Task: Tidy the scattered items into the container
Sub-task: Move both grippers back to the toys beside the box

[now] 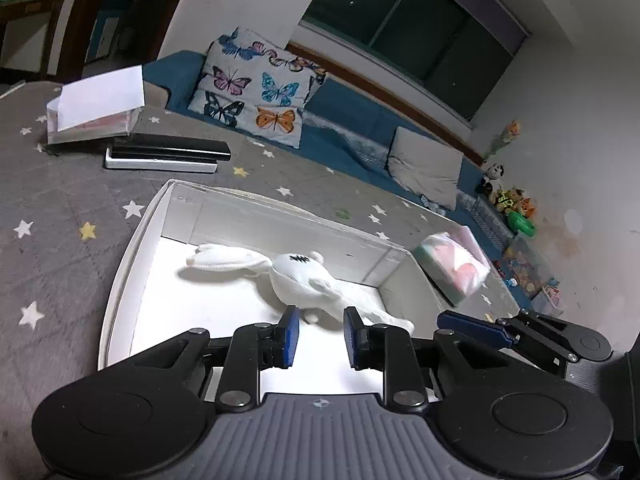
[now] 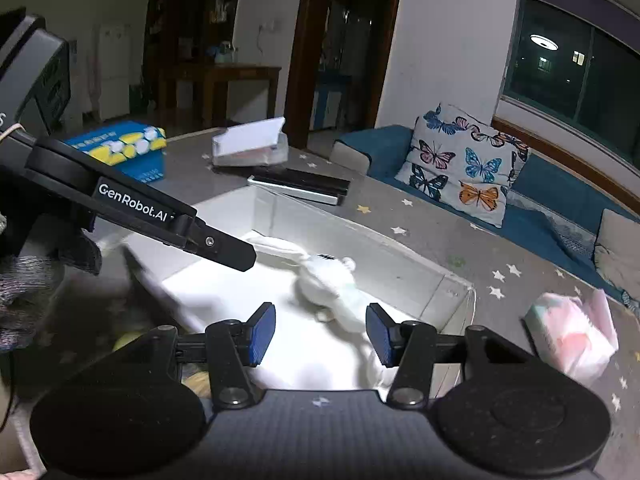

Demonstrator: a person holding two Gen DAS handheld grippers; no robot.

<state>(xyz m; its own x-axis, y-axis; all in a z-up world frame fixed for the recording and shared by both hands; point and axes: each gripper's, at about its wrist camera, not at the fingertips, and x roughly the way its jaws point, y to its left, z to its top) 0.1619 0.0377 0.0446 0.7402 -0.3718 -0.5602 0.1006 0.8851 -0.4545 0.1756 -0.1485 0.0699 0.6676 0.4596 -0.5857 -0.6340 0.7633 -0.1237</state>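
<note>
At the far left of the gray, star-printed surface (image 1: 60,208) sits a blue and yellow carton (image 2: 120,148). Next along is a clear box (image 1: 94,118) with a white sheet standing in it. Just to its right lies a stack of flat black and white devices (image 1: 168,154), near the back wall of the container. The container is a white open-topped box (image 1: 132,240) in the middle of the surface. A white plush toy (image 1: 296,280) lies on its floor, long ears stretched to the left and body angled toward the right-hand corner. The left tool (image 1: 320,336) hangs over the near side of the box, tilted downward. Its blue pads are drawn close together with only a narrow gap, nothing between them, just short of the toy. In the right wrist view a hand in a gray knit glove (image 2: 36,280) shows behind that tool's arm. The right tool (image 2: 320,332) hangs beside it over the same box with its pads standing well apart. The toy's lower end shows in the gap between them, and neither pad presses on it. Right of the box, on the surface, lies a soft pink and green packet (image 1: 456,268). Beyond the surface runs a blue sofa (image 1: 352,112) with a butterfly-print cushion (image 1: 256,88) propped against its back.
</note>
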